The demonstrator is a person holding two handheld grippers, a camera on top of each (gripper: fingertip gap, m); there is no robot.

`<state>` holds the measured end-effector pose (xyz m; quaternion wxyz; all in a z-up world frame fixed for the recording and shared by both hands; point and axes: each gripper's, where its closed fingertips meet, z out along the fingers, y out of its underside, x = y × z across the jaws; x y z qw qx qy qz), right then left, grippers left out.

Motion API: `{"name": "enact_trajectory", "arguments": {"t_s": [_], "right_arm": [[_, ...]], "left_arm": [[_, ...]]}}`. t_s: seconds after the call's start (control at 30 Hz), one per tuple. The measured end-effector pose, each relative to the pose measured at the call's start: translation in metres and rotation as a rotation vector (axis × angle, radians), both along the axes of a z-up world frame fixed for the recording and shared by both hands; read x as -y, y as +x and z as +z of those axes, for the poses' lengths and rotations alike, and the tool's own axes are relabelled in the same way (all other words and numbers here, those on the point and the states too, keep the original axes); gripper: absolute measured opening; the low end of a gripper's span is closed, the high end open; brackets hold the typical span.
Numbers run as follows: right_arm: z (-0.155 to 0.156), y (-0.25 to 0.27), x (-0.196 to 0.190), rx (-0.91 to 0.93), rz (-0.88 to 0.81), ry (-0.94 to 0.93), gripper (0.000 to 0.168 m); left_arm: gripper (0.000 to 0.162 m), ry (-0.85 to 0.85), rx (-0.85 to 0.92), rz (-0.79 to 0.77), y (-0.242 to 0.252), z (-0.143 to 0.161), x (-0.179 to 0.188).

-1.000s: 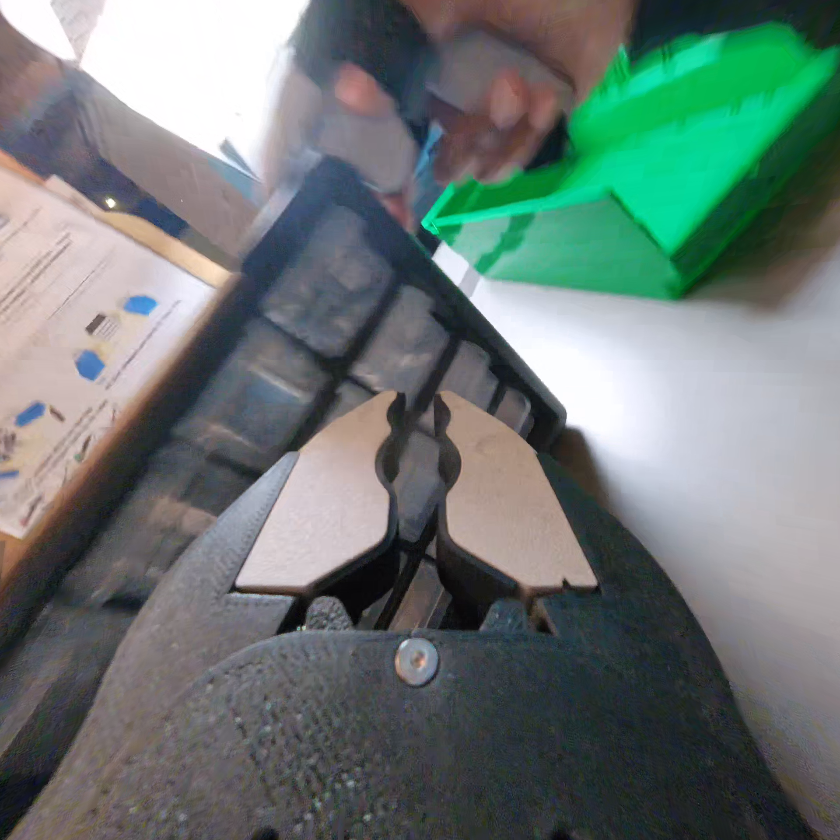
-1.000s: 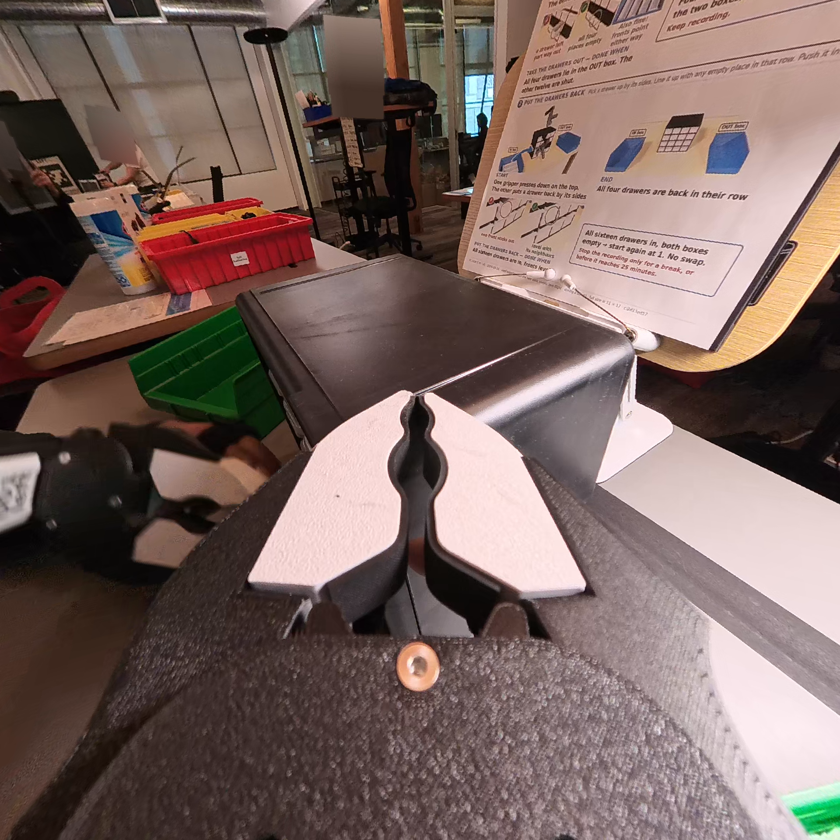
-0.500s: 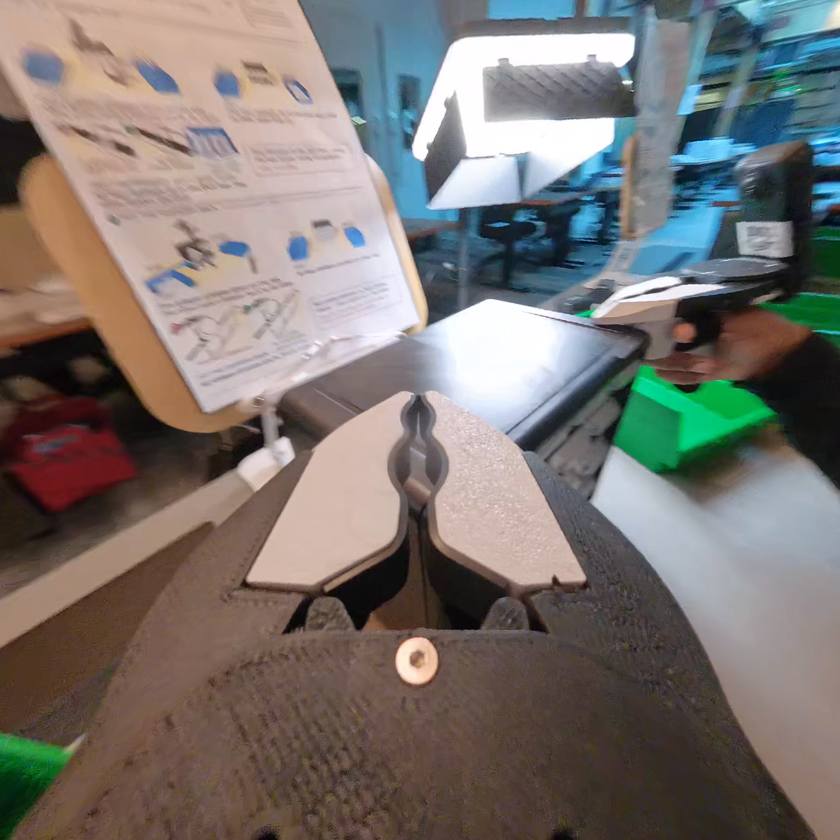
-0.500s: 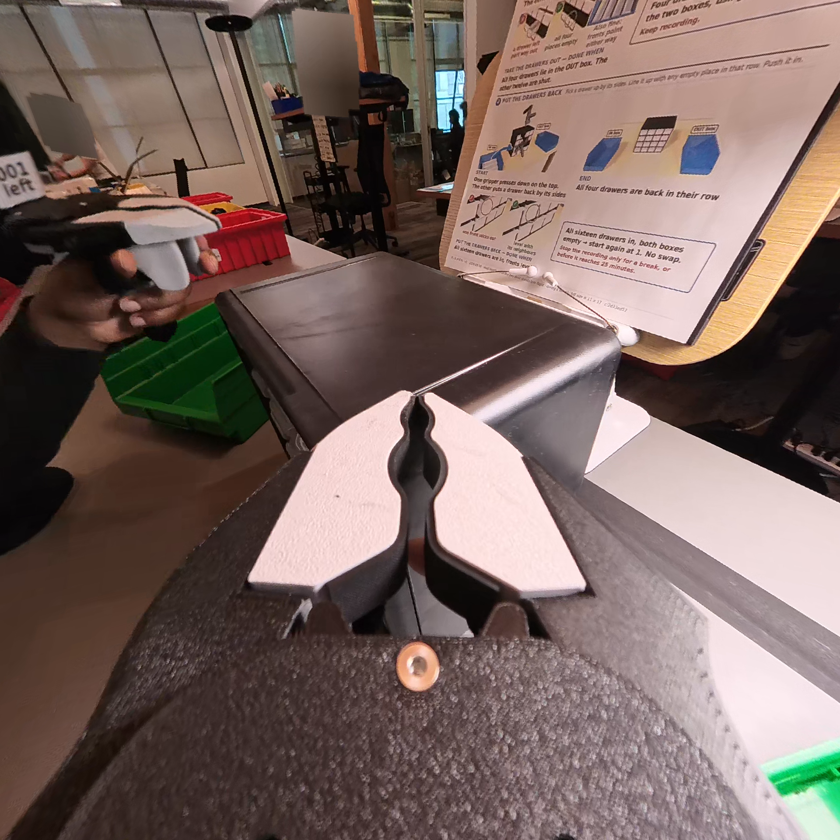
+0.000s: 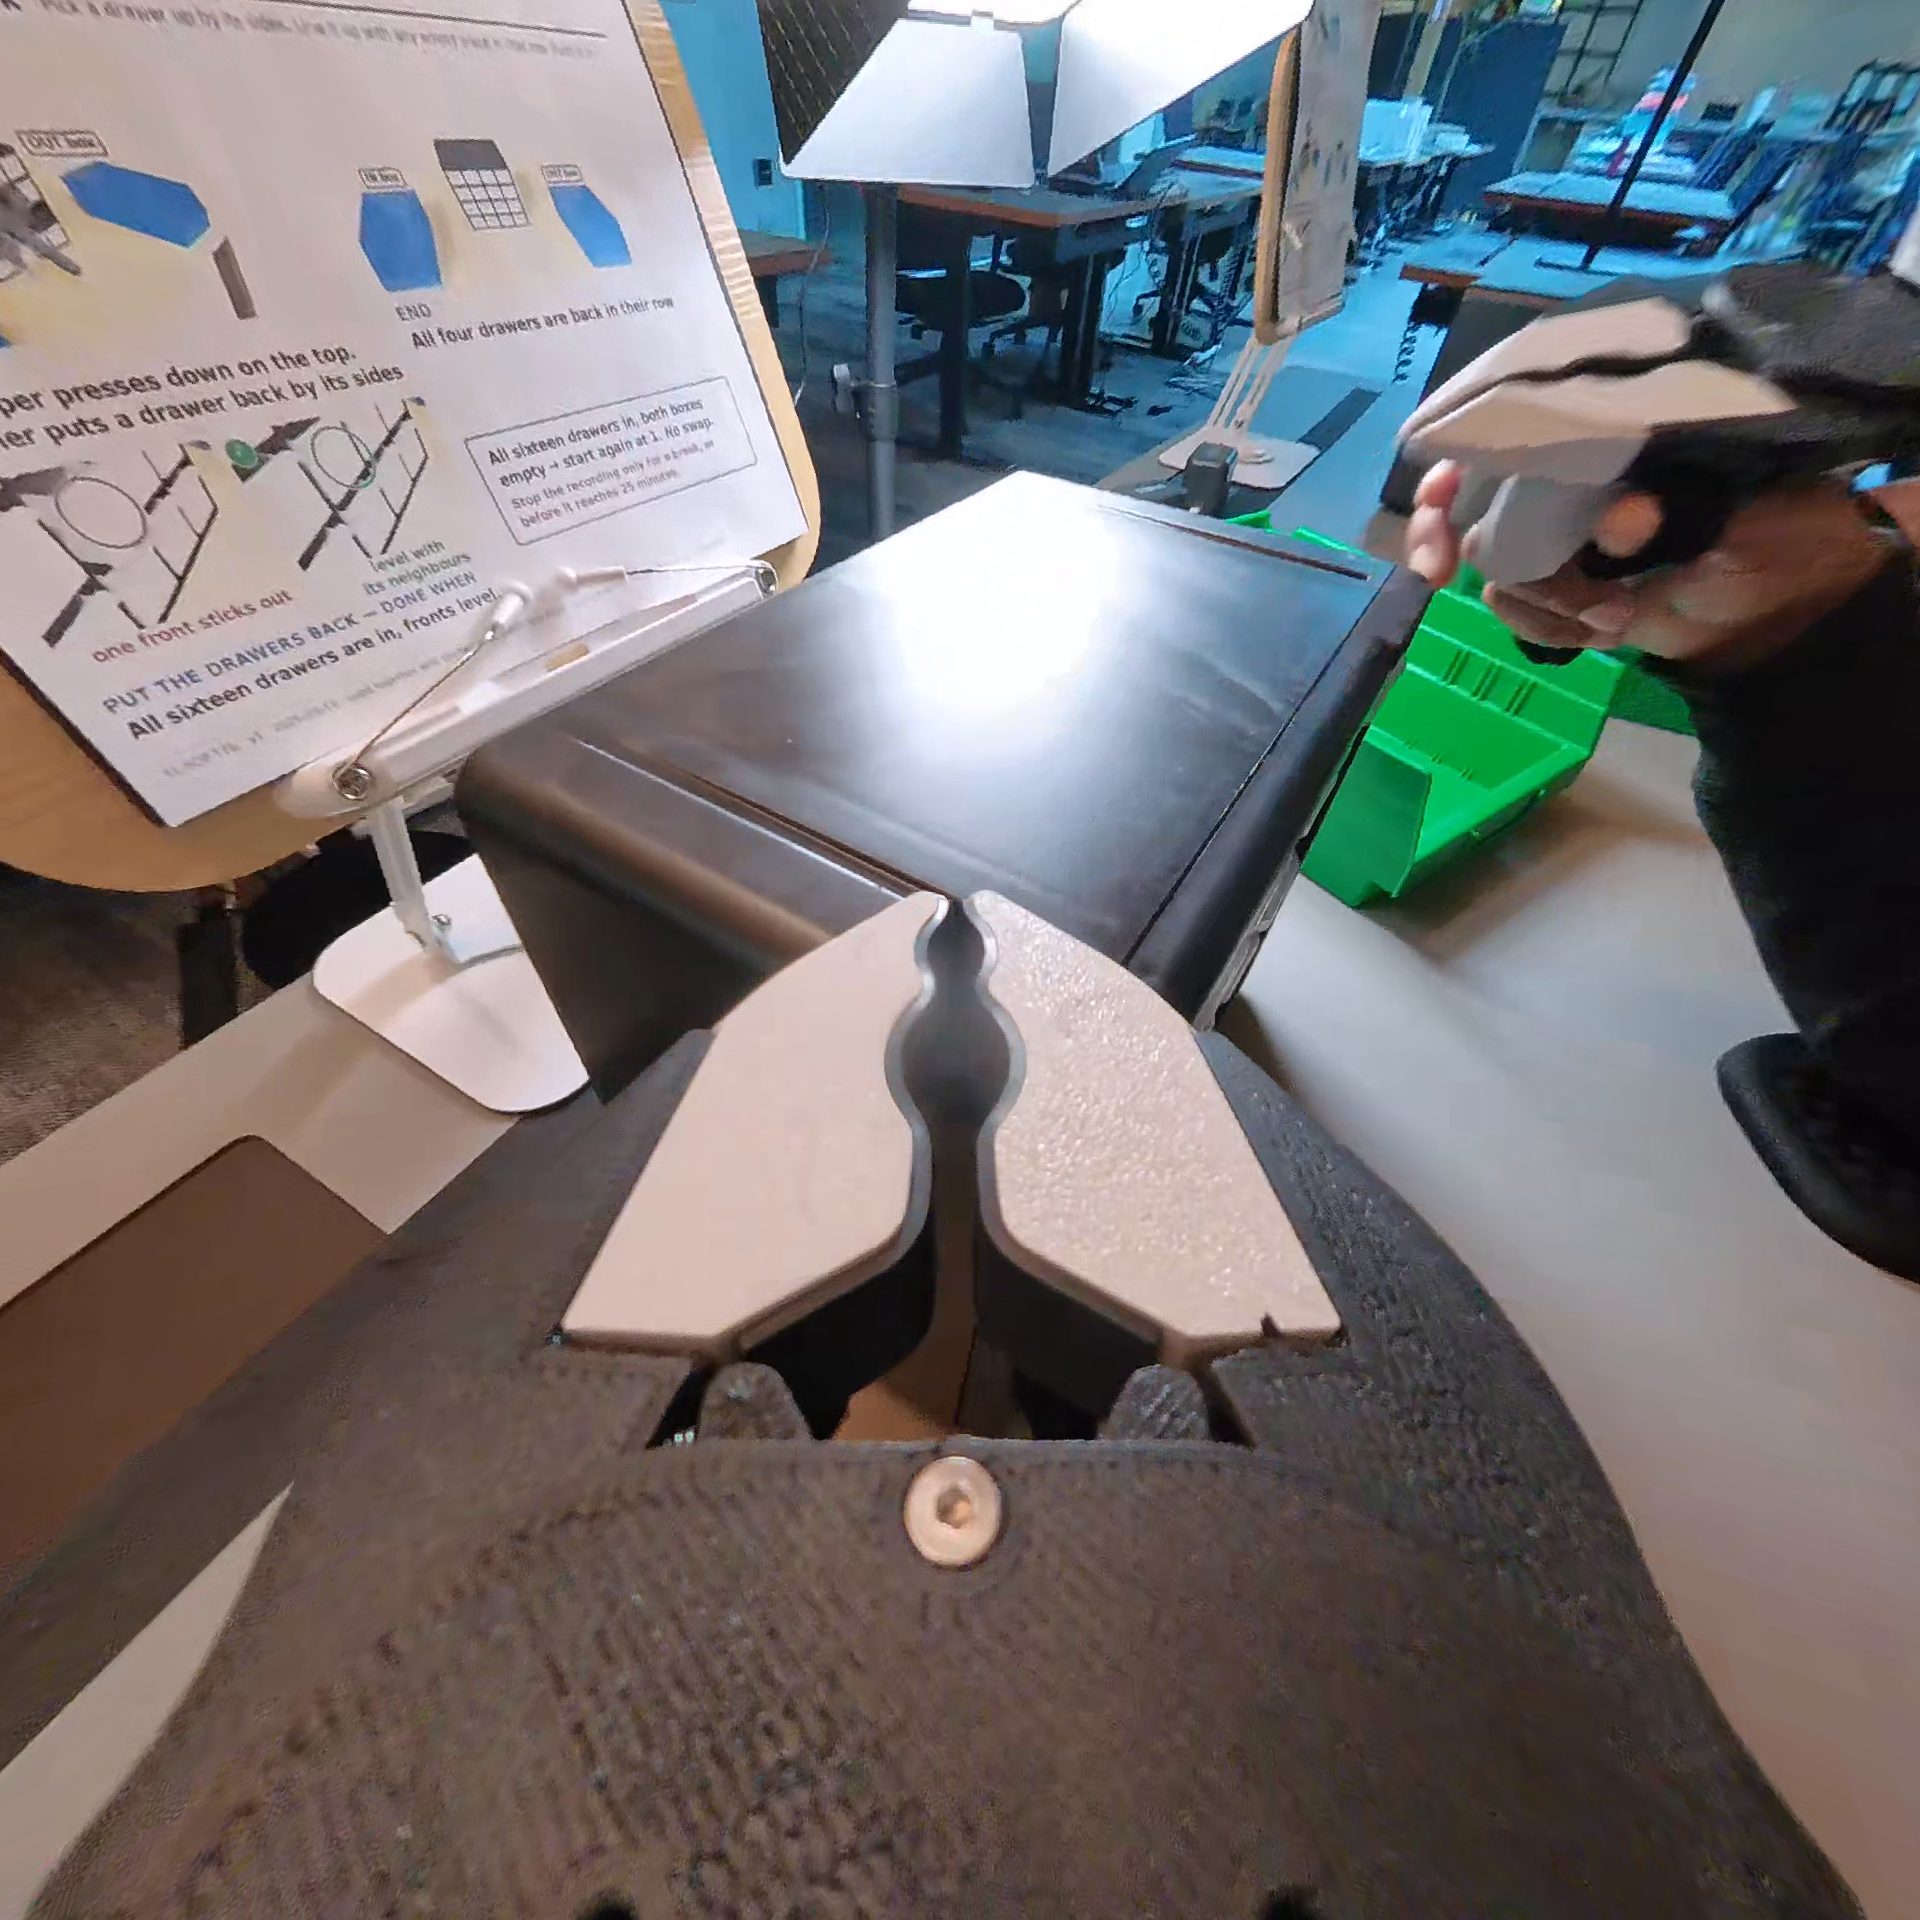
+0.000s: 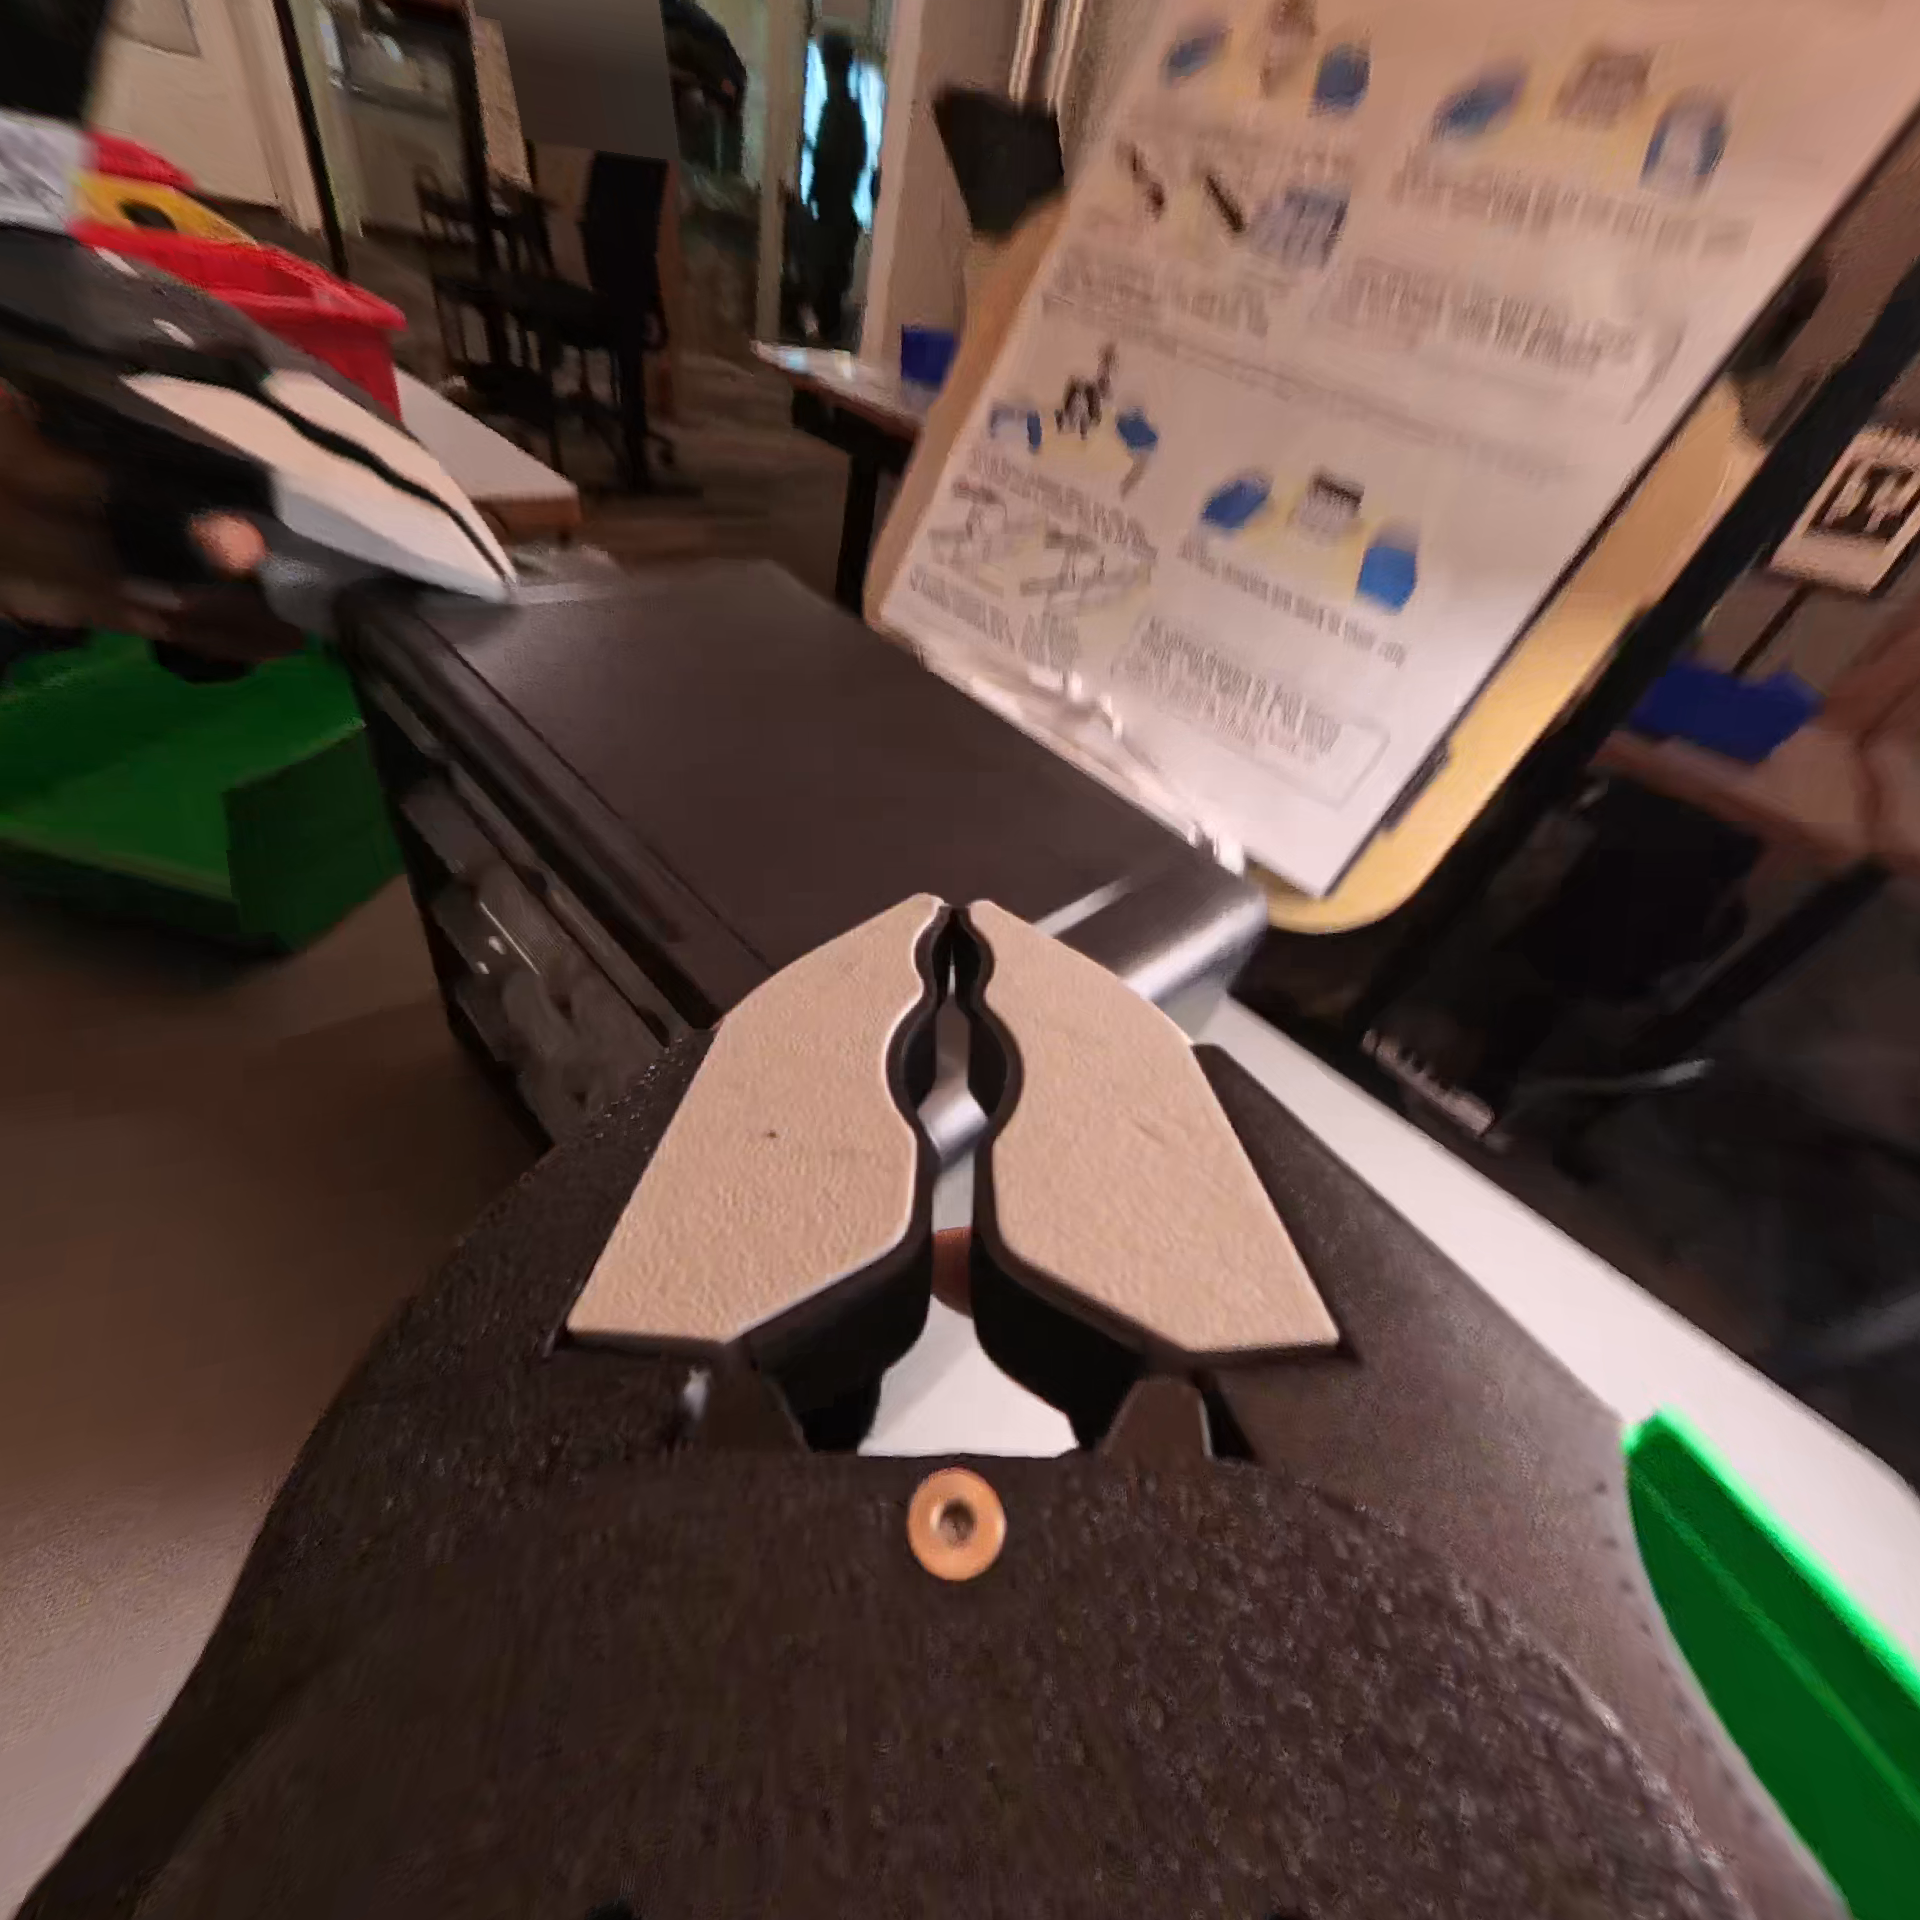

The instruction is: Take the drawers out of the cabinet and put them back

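The black cabinet (image 5: pixel 987 675) stands on the table with its glossy top facing me. It also shows in the right wrist view (image 6: pixel 779 748), with a strip of clear drawer fronts (image 6: pixel 509 935) on its left face. My left gripper (image 5: pixel 951 914) is shut and empty, its tips over the cabinet's near edge. It shows far off in the right wrist view (image 6: pixel 364 488), by the cabinet's far corner. My right gripper (image 6: pixel 954 914) is shut and empty, low beside the cabinet's near corner. It also shows in the left wrist view (image 5: pixel 1558 416), held by a hand.
A green bin (image 5: pixel 1455 748) sits beside the cabinet's drawer side, also seen in the right wrist view (image 6: pixel 156 758). A second green bin (image 6: pixel 1766 1610) is at the lower right. An instruction sheet on a stand (image 5: pixel 364 416) leans behind the cabinet. Red bins (image 6: pixel 291 301) are farther back.
My left gripper swung up from the drawer fronts to over the cabinet's top edge. My right gripper dropped lower and closer to the cabinet, its view blurred. Both stayed shut.
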<state>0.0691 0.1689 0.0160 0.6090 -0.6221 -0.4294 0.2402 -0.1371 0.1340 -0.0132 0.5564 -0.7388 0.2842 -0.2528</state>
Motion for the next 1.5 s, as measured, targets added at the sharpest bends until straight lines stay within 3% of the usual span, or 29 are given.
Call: {"name": "enact_trajectory", "arguments": {"t_s": [0.03, 0.1, 0.17, 0.27, 0.4, 0.5, 0.6, 0.8, 1.03, 1.3, 1.33, 1.4, 1.5], "right_arm": [[0.018, -0.007, 0.015, -0.031, 0.029, 0.058, 0.0], [0.045, -0.028, 0.055, -0.08, 0.138, 0.132, 0.0], [0.046, -0.057, 0.096, -0.033, 0.266, 0.181, 0.001], [-0.005, -0.103, 0.132, 0.227, 0.409, 0.195, 0.009], [-0.105, -0.152, 0.139, 0.528, 0.486, 0.127, 0.018], [-0.158, -0.175, 0.12, 0.649, 0.383, 0.192, 0.019], [-0.181, -0.183, 0.09, 0.751, 0.191, 0.405, 0.026], [-0.192, -0.19, 0.071, 0.791, -0.006, 0.712, 0.019], [-0.195, -0.191, 0.069, 0.793, -0.056, 0.785, 0.011], [-0.198, -0.18, 0.116, 0.846, 0.179, 0.579, 0.011], [-0.198, -0.177, 0.123, 0.845, 0.212, 0.544, 0.002], [-0.204, -0.171, 0.136, 0.853, 0.293, 0.441, 0.0], [-0.199, -0.17, 0.133, 0.814, 0.286, 0.386, 0.012]], "left_arm": [[0.0, -0.004, 0.012, -0.007, 0.0, 0.0, 0.0], [0.0, -0.006, 0.023, -0.014, 0.0, 0.0, 0.0], [0.0, -0.003, 0.023, -0.013, 0.0, 0.0, 0.0], [0.0, 0.005, 0.02, -0.007, 0.0, 0.0, 0.0], [0.0, 0.015, 0.021, 0.008, -0.001, 0.0, 0.001], [0.0, 0.023, 0.018, 0.017, -0.001, 0.0, 0.001], [0.0, 0.024, 0.016, 0.016, -0.001, 0.0, 0.0], [0.0, 0.021, 0.019, 0.012, -0.001, 0.0, 0.001], [0.0, 0.031, -0.005, 0.027, -0.001, 0.0, 0.001], [0.0, 0.04, -0.021, 0.031, -0.001, 0.0, 0.001], [0.0, 0.039, -0.019, 0.03, -0.001, 0.0, 0.001], [0.0, 0.039, -0.015, 0.03, -0.001, 0.0, 0.001], [0.0, 0.04, -0.012, 0.03, -0.001, 0.0, 0.001]]}}
